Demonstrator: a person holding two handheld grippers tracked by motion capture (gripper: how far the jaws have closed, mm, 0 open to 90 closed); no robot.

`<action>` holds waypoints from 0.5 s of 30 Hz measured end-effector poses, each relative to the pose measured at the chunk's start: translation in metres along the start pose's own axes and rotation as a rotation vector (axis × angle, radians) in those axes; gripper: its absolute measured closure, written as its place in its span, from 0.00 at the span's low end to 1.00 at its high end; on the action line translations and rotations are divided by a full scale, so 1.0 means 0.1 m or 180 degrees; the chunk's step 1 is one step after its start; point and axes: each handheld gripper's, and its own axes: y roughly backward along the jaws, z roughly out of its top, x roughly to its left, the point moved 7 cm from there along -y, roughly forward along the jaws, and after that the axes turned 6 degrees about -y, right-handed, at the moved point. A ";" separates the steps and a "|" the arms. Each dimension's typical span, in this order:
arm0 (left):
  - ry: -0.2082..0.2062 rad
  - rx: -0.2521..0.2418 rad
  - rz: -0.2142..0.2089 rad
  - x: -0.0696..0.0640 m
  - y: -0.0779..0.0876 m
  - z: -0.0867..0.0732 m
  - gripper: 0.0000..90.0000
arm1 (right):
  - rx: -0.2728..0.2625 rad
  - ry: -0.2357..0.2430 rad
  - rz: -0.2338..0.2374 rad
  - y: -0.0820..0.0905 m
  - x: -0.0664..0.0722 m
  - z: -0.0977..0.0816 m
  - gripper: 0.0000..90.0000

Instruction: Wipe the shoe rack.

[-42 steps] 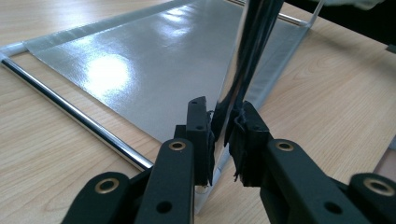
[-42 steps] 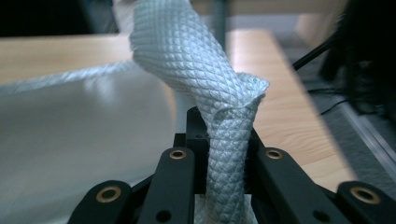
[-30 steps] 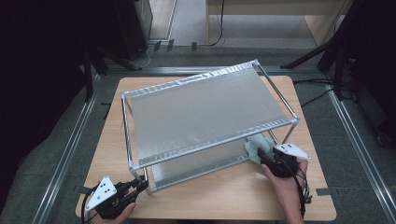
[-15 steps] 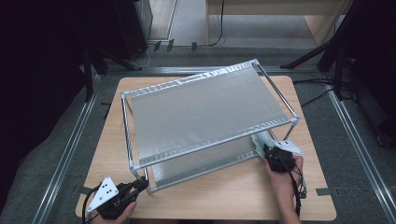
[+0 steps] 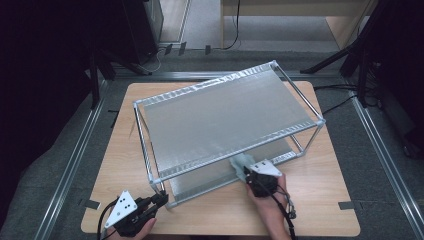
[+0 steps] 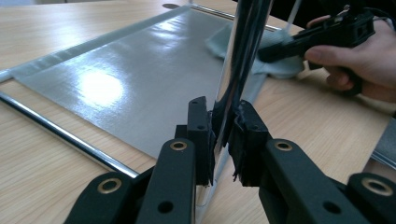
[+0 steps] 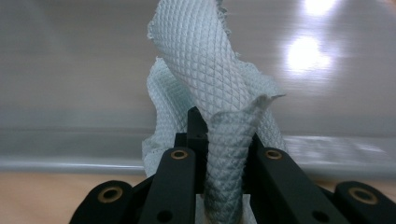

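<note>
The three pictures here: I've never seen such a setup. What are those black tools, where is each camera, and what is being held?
A person holds hand-held tongs in each hand. One camera looks down from above; the others ride on each tool. On the wooden table stands a two-tier metal shelf rack. The left tongs are shut on the rack's chrome corner post. The right tongs are shut on a pale blue-green cleaning cloth, which lies on the lower shelf.

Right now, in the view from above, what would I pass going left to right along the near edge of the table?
left gripper clamped on the rack's corner post → lower shelf → pale cloth → right gripper pinching that cloth → bare table.
</note>
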 end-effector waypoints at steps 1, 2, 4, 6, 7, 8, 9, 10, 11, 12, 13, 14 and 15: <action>0.0012 -0.0001 -0.0010 -0.02 -0.02 0.01 0.88 | 0.0006 0.0028 0.0054 -0.01 0.10 -0.01 0.91; 0.0006 -0.0001 -0.0010 -0.04 -0.04 0.02 0.88 | 0.0017 0.0047 0.0123 -0.02 0.19 -0.02 0.91; 0.0023 0.0007 -0.0027 -0.08 -0.07 0.03 0.88 | 0.0048 0.0033 0.0296 -0.03 0.38 -0.04 0.91; 0.0017 0.0009 -0.0057 -0.15 -0.13 0.05 0.88 | 0.0073 0.0120 0.0424 -0.04 0.57 -0.06 0.91; 0.0008 0.0011 -0.0085 -0.19 -0.16 0.06 0.88 | 0.0084 0.0147 0.0516 -0.04 0.68 -0.08 0.91; -0.0009 0.0012 -0.0118 -0.23 -0.18 0.07 0.88 | 0.0096 0.0181 0.0613 -0.03 0.78 -0.10 0.91; -0.0023 0.0014 -0.0146 -0.27 -0.21 0.07 0.88 | 0.0101 0.0227 0.0696 -0.03 0.88 -0.12 0.91; -0.0043 0.0019 -0.0167 -0.29 -0.22 0.08 0.88 | 0.0098 0.0298 0.0743 -0.02 0.96 -0.14 0.91; -0.0058 0.0021 -0.0188 -0.31 -0.23 0.08 0.88 | 0.0102 0.0349 0.0798 -0.01 1.03 -0.16 0.91; -0.0066 0.0017 -0.0185 -0.31 -0.23 0.08 0.89 | 0.0121 0.0363 0.0880 0.00 1.10 -0.17 0.91; -0.0070 0.0014 -0.0190 -0.31 -0.23 0.08 0.89 | 0.0134 0.0378 0.0923 0.01 1.13 -0.18 0.91; -0.0075 0.0013 -0.0201 -0.31 -0.23 0.08 0.89 | 0.0141 0.0391 0.0941 0.02 1.14 -0.18 0.91; -0.0089 0.0013 -0.0201 -0.31 -0.23 0.08 0.89 | 0.0145 0.0400 0.0931 0.02 1.13 -0.18 0.91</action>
